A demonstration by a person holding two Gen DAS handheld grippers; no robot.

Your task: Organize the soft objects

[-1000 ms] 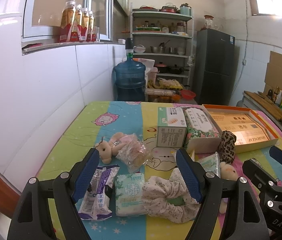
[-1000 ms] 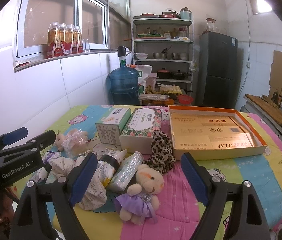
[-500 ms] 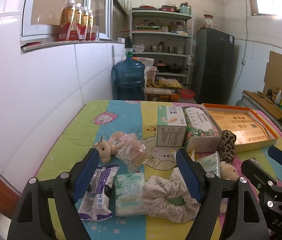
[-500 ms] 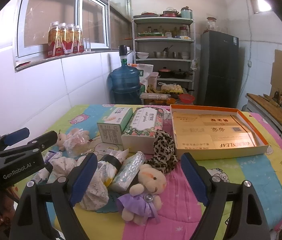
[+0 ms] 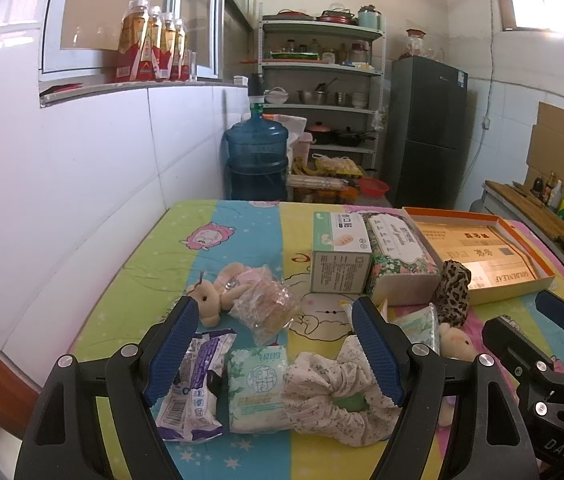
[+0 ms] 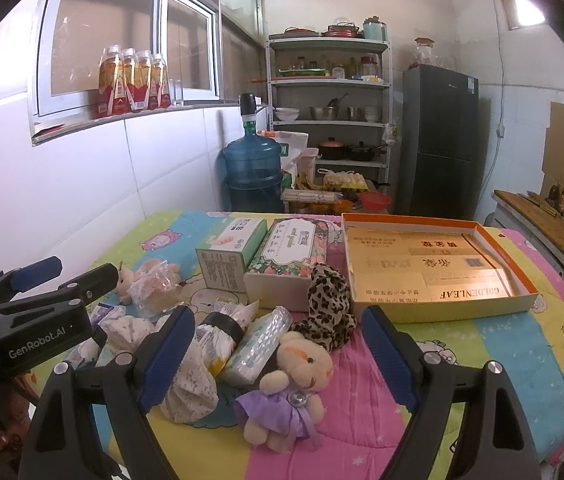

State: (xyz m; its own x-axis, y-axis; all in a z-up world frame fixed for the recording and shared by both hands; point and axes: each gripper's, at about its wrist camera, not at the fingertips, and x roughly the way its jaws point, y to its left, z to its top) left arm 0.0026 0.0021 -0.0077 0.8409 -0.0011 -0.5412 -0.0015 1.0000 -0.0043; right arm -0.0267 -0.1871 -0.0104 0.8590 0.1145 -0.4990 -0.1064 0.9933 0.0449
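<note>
Blue-padded left gripper (image 5: 274, 350) and right gripper (image 6: 278, 354) both level, spread wide, empty, above the cluttered bedspread (image 6: 482, 340).

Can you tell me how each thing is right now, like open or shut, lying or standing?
Left tongs: open, empty.
Right tongs: open, empty.
Orange tray: open, no soft things inside.
Purple bear: lying down.
Pink bear: lying down.
Green box: shut.
Floral box: shut.
</note>
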